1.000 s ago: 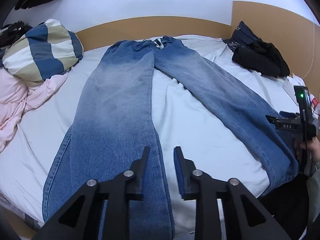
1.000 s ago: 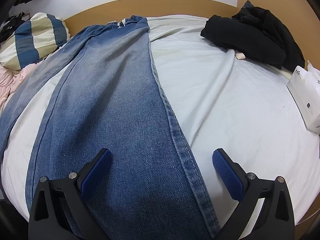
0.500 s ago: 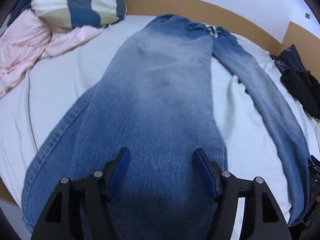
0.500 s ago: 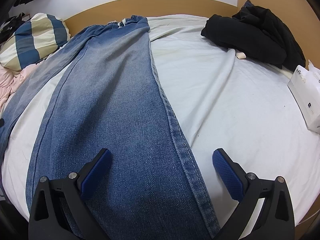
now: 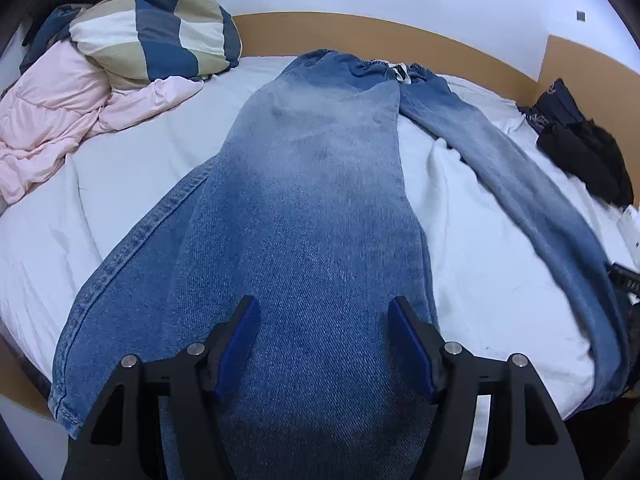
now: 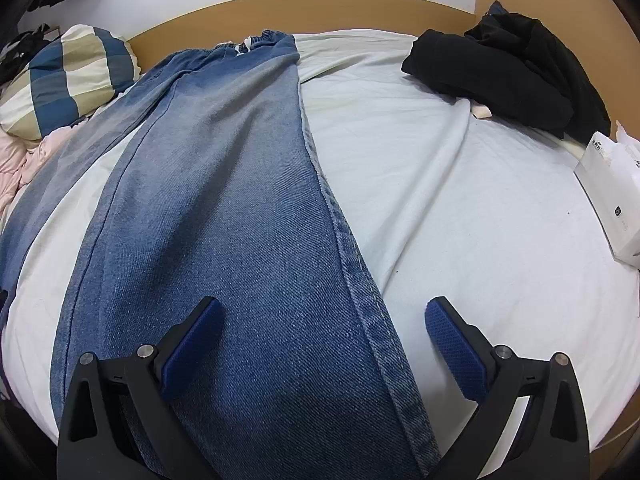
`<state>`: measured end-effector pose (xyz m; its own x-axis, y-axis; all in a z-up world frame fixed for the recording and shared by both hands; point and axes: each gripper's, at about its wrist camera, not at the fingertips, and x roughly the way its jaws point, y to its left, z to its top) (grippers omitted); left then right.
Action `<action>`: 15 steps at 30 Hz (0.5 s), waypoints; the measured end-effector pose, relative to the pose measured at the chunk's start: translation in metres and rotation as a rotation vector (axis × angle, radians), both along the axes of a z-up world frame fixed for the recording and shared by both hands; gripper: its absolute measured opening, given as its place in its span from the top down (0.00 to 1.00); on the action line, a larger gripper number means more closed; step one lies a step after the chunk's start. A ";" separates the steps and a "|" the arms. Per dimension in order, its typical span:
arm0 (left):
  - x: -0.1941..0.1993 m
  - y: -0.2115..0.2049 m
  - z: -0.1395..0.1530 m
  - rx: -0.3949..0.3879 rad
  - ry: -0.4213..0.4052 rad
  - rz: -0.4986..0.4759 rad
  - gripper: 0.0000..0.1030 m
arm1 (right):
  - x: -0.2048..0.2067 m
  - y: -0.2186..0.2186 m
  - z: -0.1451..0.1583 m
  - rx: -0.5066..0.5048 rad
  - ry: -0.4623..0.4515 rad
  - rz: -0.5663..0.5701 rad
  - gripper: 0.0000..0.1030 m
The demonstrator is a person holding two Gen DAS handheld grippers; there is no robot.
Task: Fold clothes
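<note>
Lying flat on the white sheet point(image 6: 460, 208), the jeans point(image 5: 312, 208) spread with waistband toward the wooden headboard point(image 5: 360, 34) and legs splayed toward the cameras; the left gripper point(image 5: 322, 336) hovers over the left leg, its blue pads apart and clamping nothing; the right gripper point(image 6: 322, 332) sits above the other leg's outer seam, jaws wide, empty; a striped pillow point(image 5: 156, 30) rests on a pink duvet point(image 5: 52, 120) at the left; black clothes point(image 6: 508, 72) and a white packet point(image 6: 612, 204) lie right.
</note>
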<state>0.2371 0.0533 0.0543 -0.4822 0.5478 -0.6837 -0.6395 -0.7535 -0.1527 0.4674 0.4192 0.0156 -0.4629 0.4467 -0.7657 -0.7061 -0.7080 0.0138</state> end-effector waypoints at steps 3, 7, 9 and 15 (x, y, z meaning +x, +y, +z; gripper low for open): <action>-0.019 -0.007 0.026 0.064 0.039 0.051 0.21 | 0.000 -0.001 0.000 0.004 -0.002 -0.001 0.00; -0.055 -0.002 0.022 0.026 -0.008 0.128 0.21 | -0.001 -0.002 0.000 0.006 -0.005 -0.004 0.00; -0.066 -0.002 0.012 0.019 -0.044 0.154 0.21 | 0.000 -0.002 0.000 0.005 -0.003 -0.004 0.00; -0.061 -0.006 -0.032 -0.009 -0.032 0.157 0.21 | 0.003 -0.002 0.000 0.000 0.006 0.000 0.00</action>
